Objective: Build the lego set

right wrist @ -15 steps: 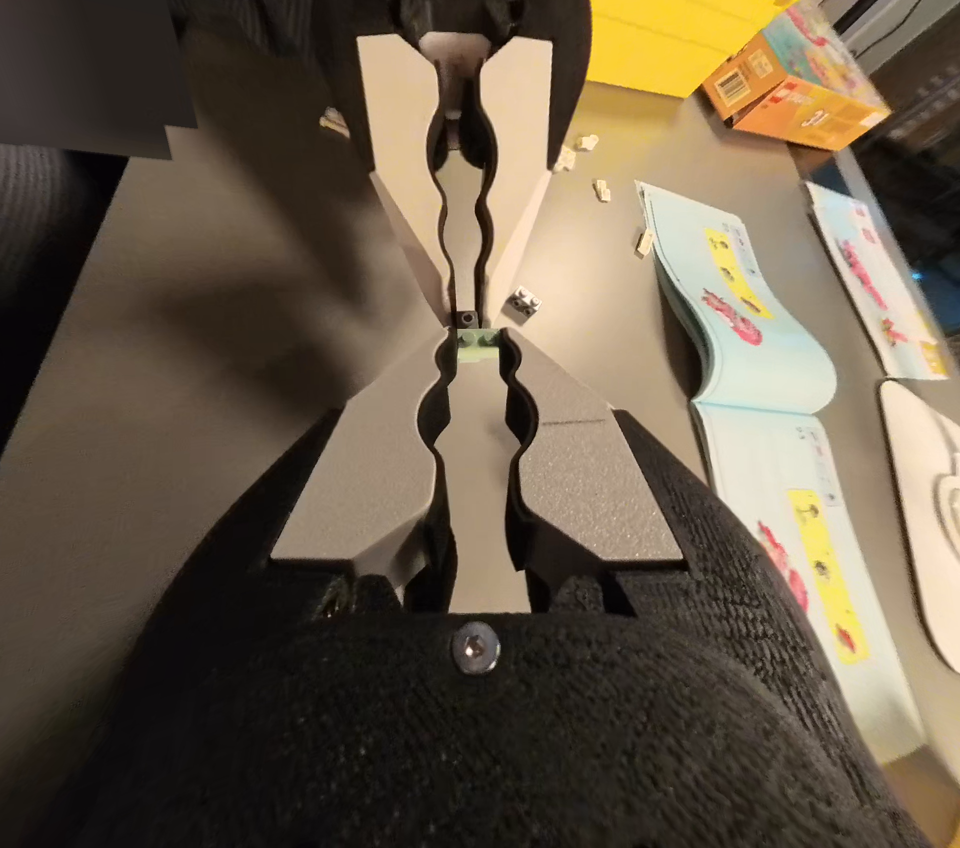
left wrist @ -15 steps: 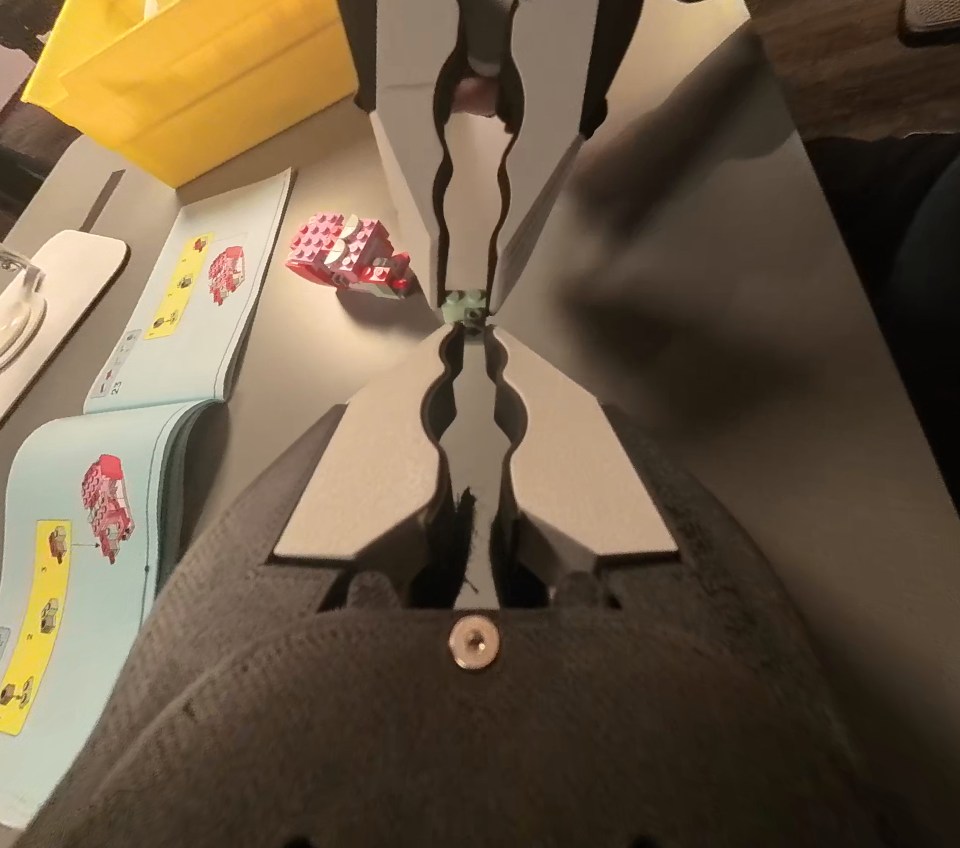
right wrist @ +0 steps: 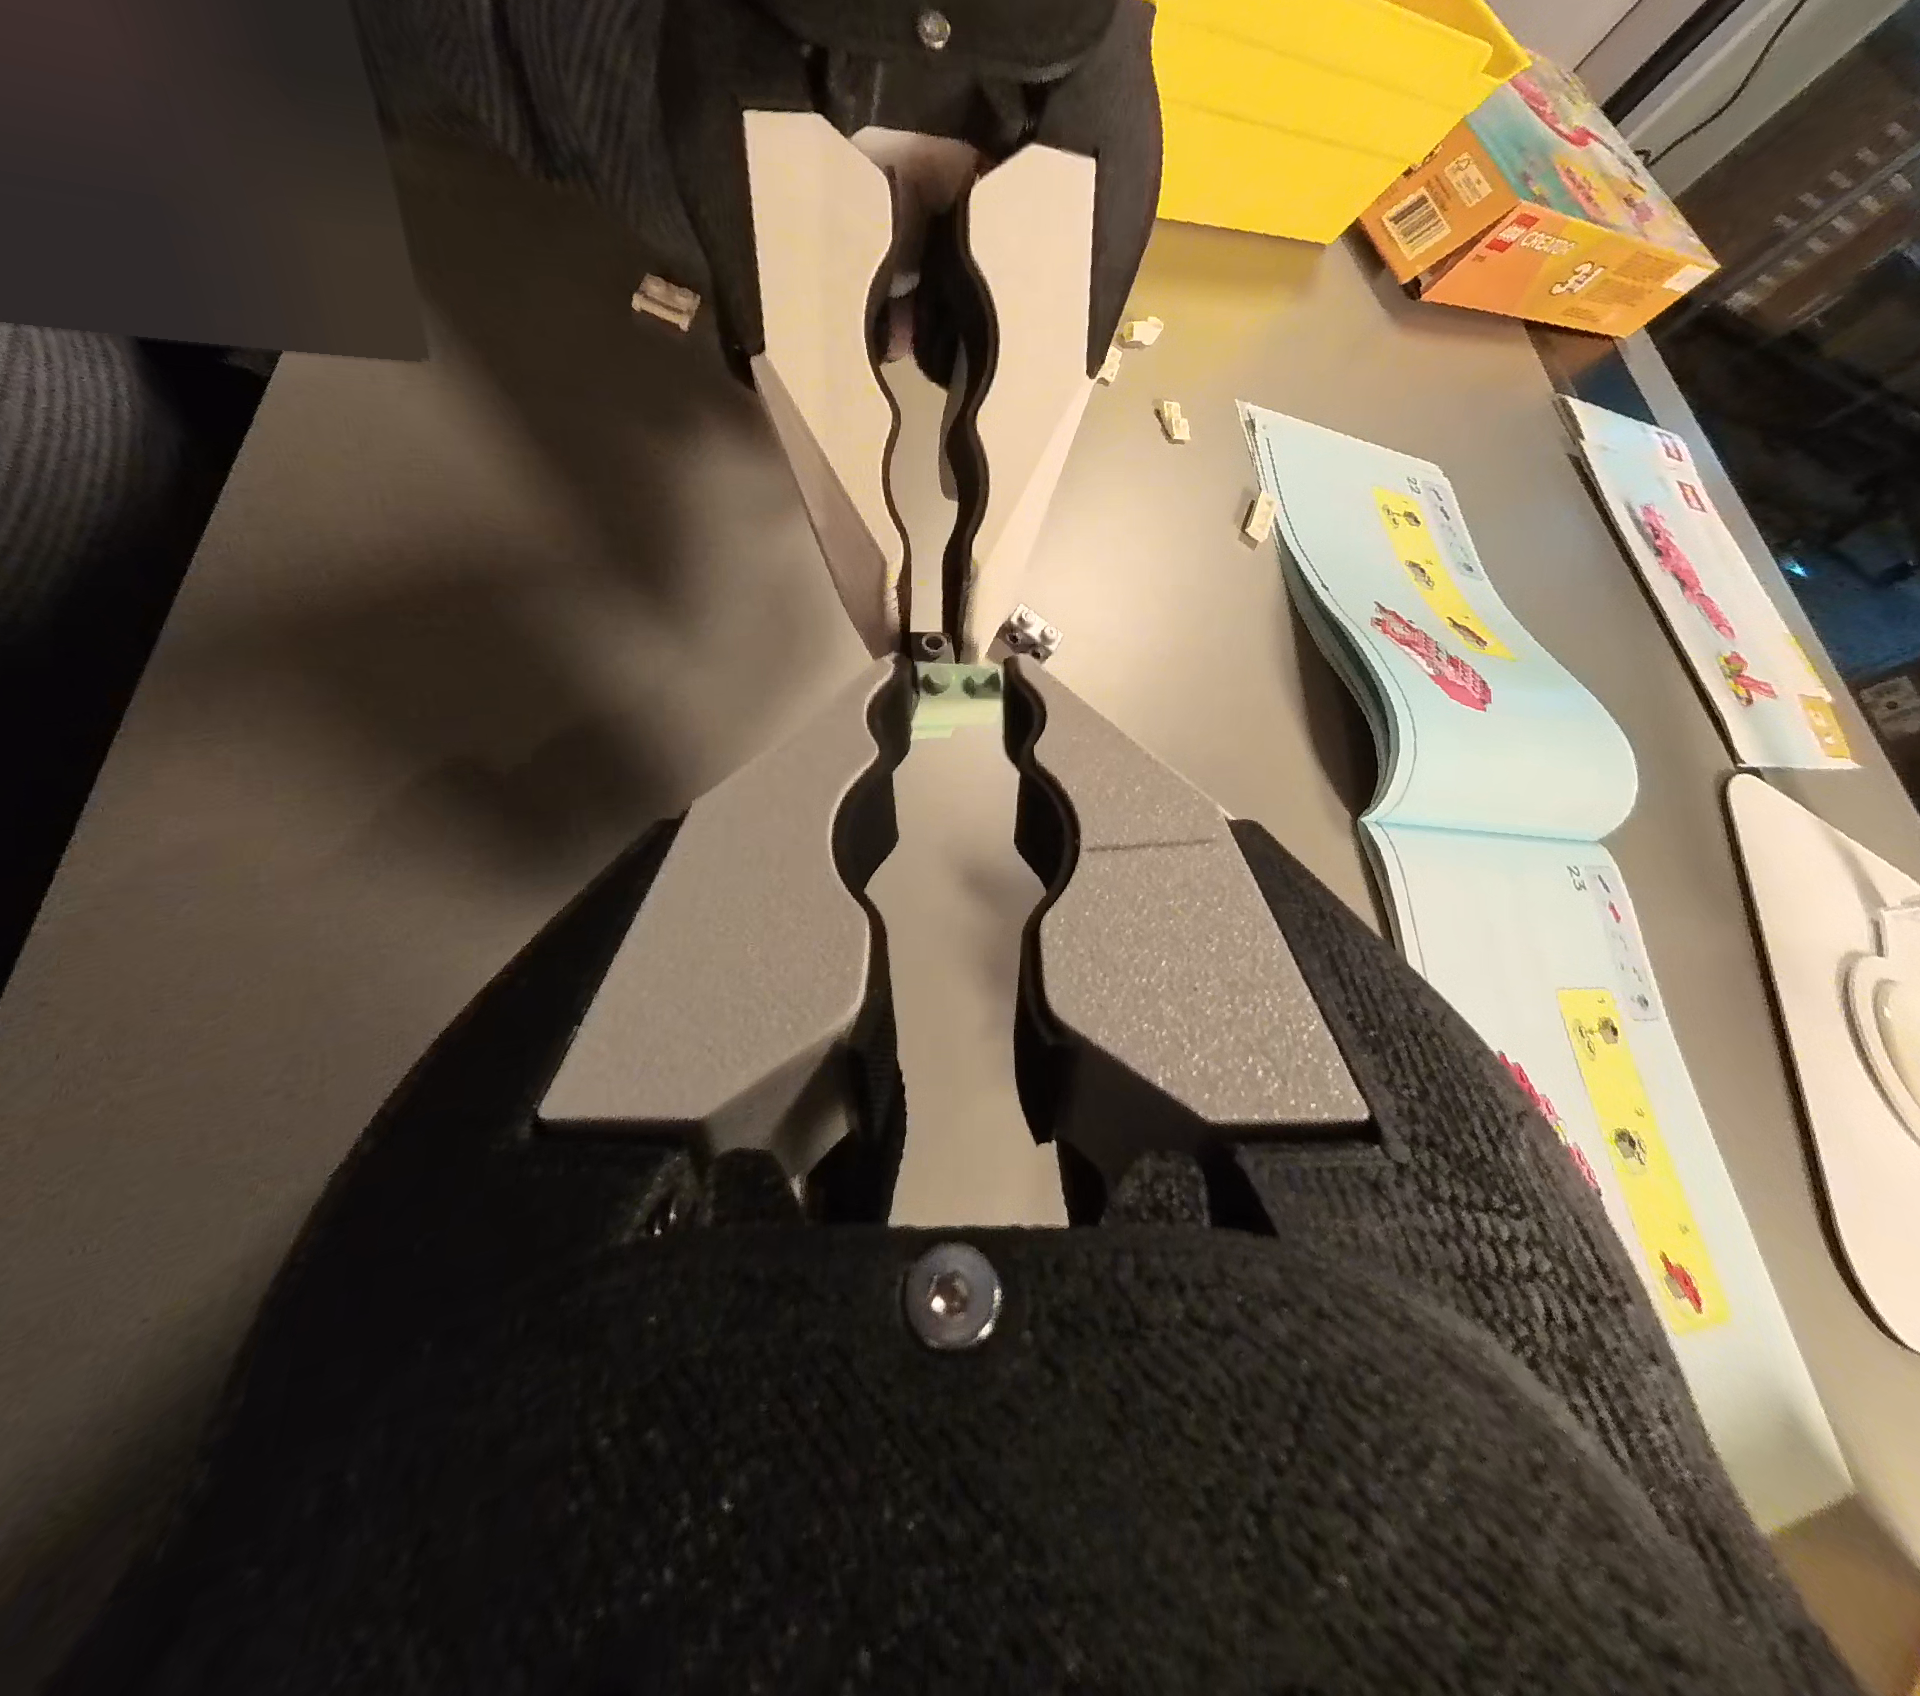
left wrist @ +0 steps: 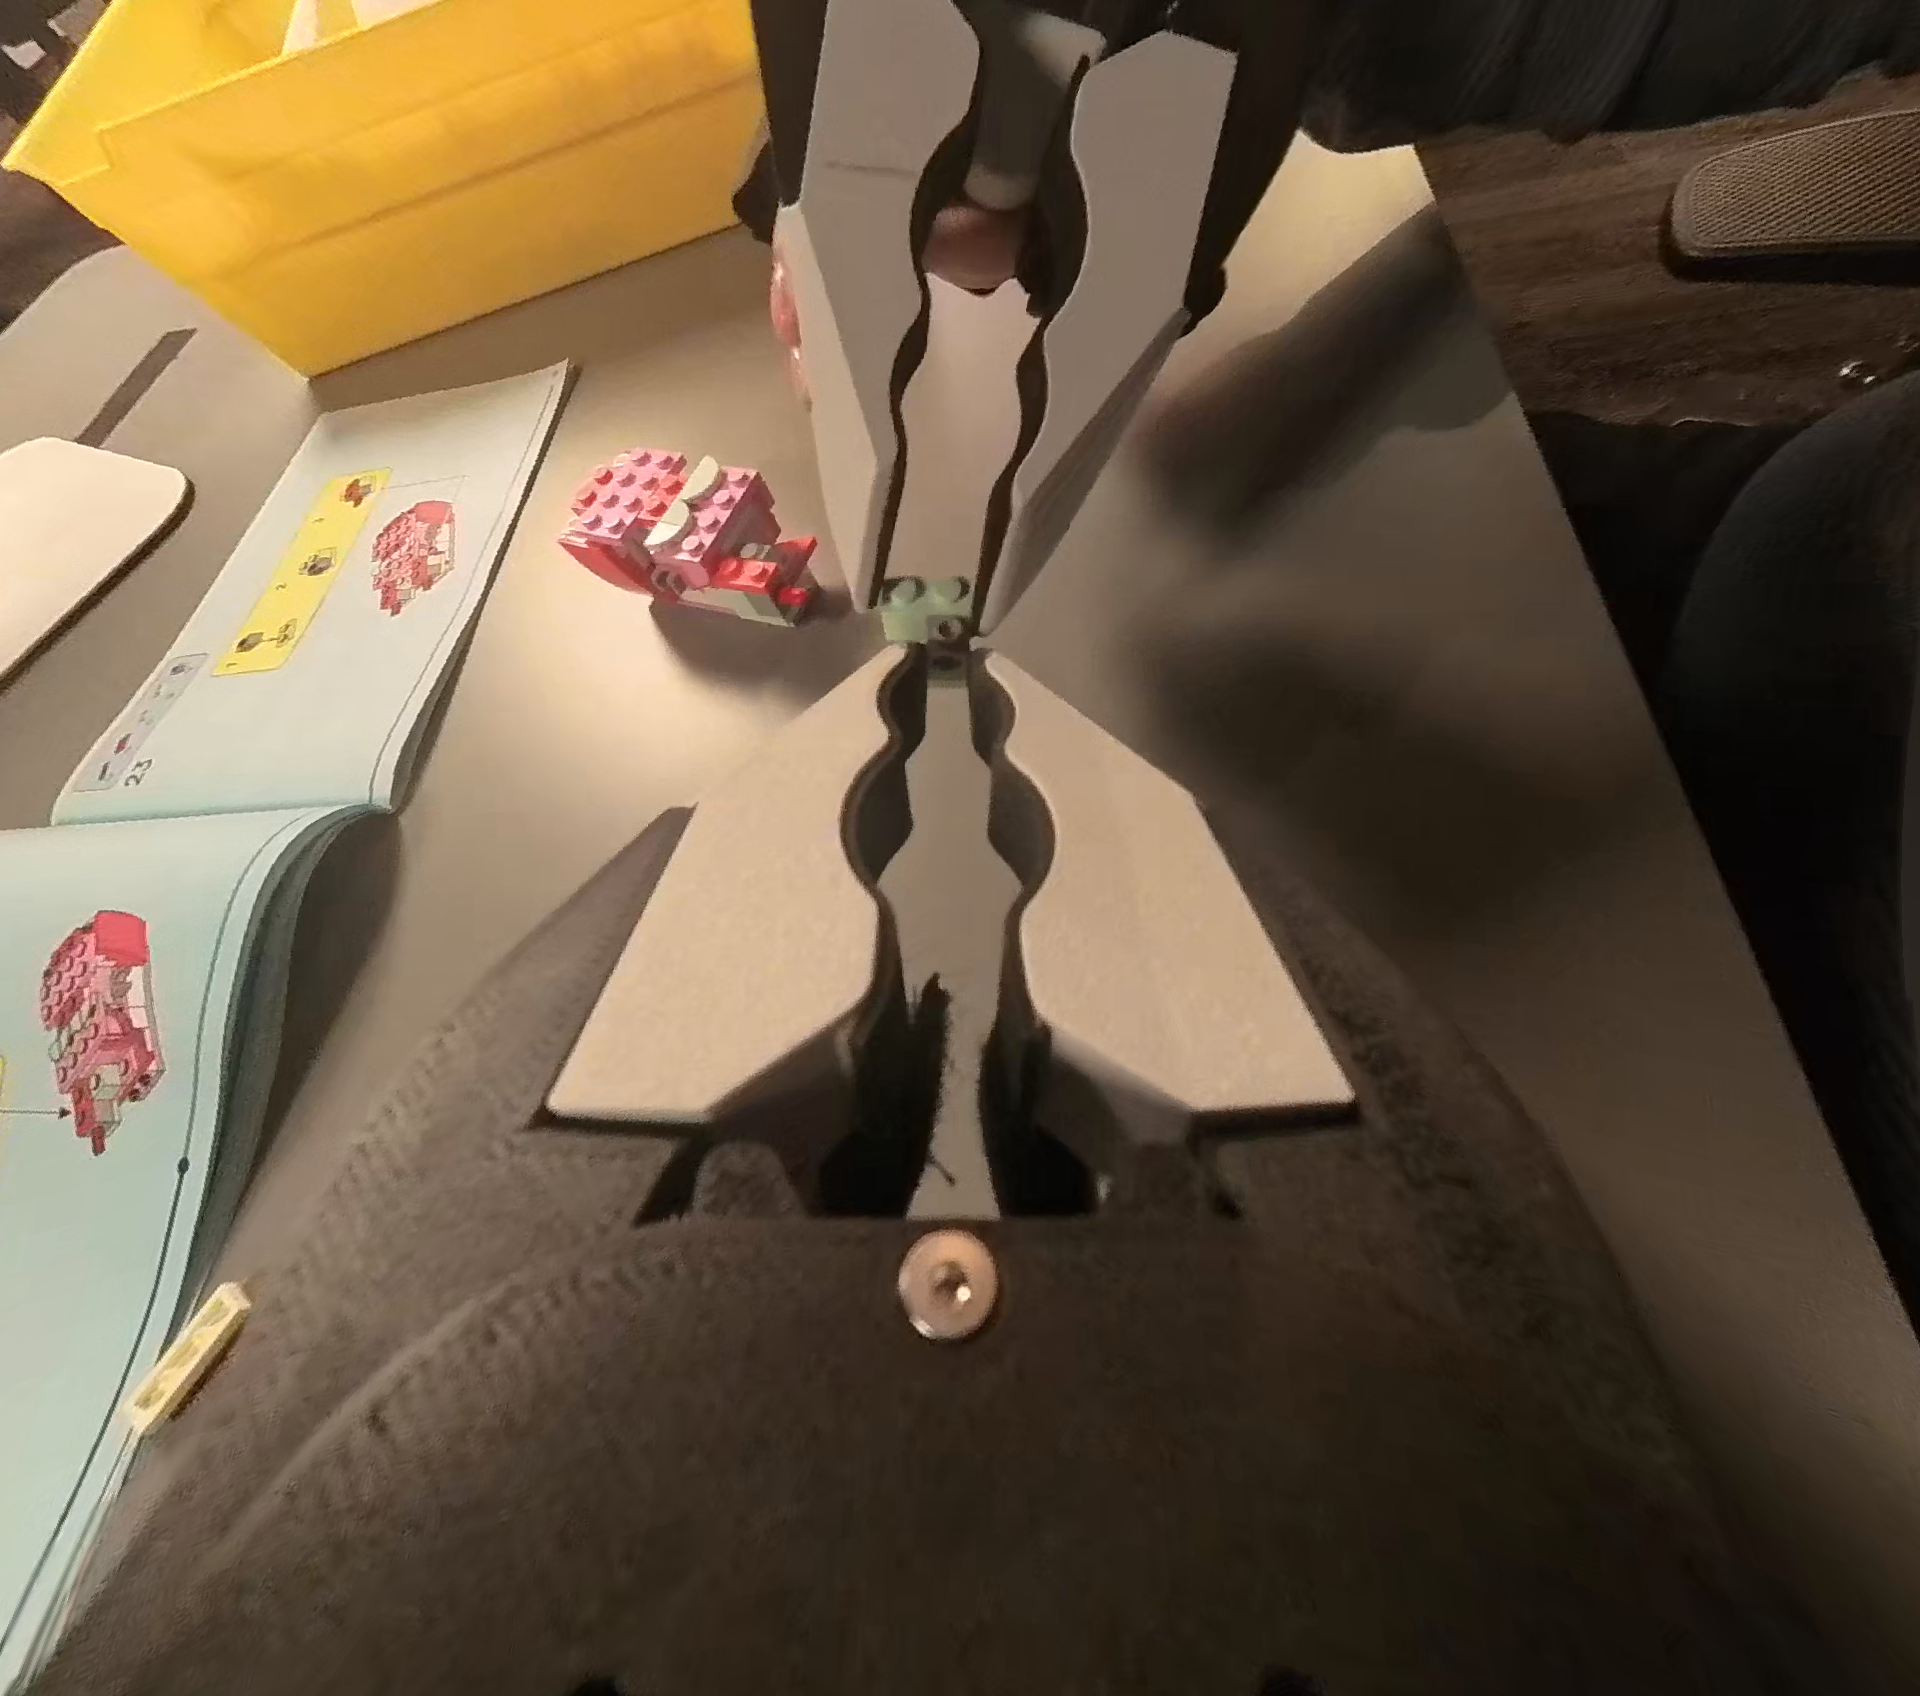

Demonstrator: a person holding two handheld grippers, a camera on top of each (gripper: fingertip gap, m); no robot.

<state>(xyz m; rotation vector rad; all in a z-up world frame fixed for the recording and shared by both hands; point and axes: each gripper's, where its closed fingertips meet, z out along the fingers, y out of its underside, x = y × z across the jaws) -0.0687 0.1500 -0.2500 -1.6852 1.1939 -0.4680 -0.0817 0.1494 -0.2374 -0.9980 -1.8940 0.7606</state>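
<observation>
Two grippers meet tip to tip above the table (left wrist: 1299,607). Right gripper (right wrist: 958,696) pinches a pale green brick (right wrist: 956,701) at a narrow gap, pads on both its sides. Left gripper (left wrist: 940,667) is nearly closed on a small dark piece (right wrist: 928,644), apparently touching the green brick; the joint is too small to judge. A pink model (left wrist: 691,529) sits part-built beside the open booklet (left wrist: 343,597). Loose bricks and a yellow bin (left wrist: 416,119) lie beyond.

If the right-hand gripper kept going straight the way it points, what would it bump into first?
The left gripper, tip to tip with it. The right gripper's pale green toy brick already seems to touch the small dark grey brick the left one holds.
</observation>
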